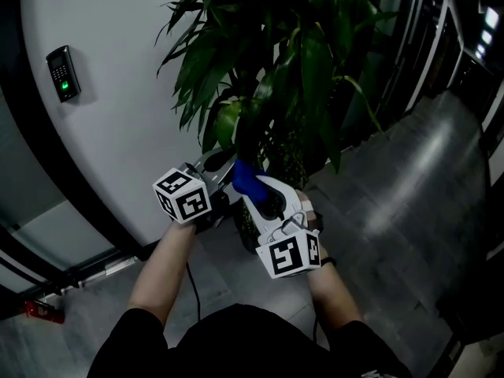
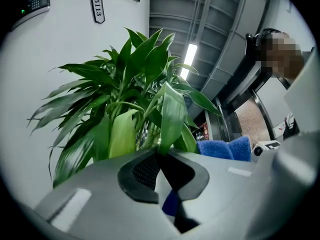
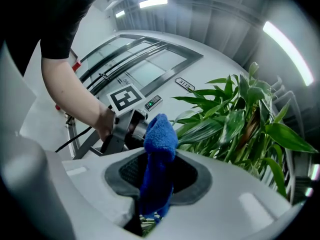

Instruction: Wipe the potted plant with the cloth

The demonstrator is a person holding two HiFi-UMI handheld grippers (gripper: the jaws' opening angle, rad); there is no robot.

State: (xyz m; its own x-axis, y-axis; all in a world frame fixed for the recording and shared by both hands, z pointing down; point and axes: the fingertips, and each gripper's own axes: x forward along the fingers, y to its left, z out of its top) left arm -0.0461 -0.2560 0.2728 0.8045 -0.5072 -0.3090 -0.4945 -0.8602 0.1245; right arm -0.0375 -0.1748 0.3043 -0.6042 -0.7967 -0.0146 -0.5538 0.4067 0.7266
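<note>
Left gripper [image 2: 162,159]: fingers closed on the tip of a leaf [image 2: 172,116]; the leaf rises away from them.
Right gripper [image 3: 155,184]: fingers clamped on blue cloth [image 3: 159,149].
Potted plant [image 1: 276,69]: just ahead; blue cloth sits beside the held leaf, on its right.

Wall plate [image 2: 97,7] reads 5113

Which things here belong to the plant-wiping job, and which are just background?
Job: potted plant; blue cloth, clamped in the right gripper; leaf, held by the left gripper.
Background: wall keypad; door number plate.
</note>
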